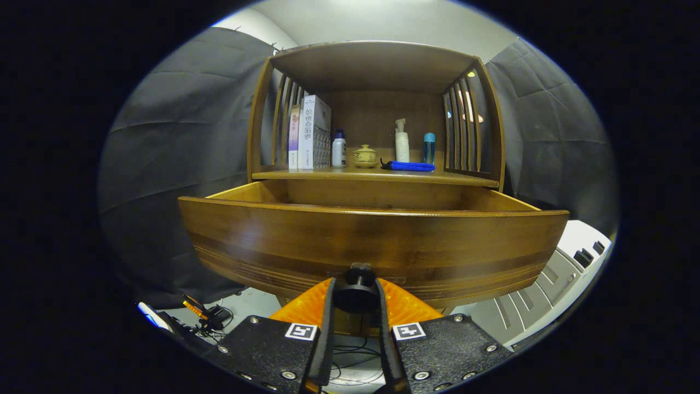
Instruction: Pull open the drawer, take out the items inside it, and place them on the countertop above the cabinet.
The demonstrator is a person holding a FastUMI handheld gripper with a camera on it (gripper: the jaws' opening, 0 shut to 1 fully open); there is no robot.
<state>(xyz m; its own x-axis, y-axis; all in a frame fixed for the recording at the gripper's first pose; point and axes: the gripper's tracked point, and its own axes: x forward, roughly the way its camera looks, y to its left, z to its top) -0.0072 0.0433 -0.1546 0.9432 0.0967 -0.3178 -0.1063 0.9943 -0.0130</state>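
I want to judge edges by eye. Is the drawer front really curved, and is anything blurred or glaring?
Gripper view: fisheye bends the drawer front and countertop; the bowing is likely the lens. Focus is fairly sharp; the knob between the gripper fingers is dark, detail lost. Mild sheen on the drawer wood, no harsh glare.

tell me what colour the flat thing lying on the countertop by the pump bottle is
Blue, clearest in the gripper view.

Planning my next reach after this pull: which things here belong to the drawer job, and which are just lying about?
Job:
- tongs, closed on the knob
- drawer, pulled out; contents hidden behind its front
- countertop

Lying about:
- books
- white bottle
- lidded jar
- pump bottle
- blue-capped bottle
- blue item
- cables below
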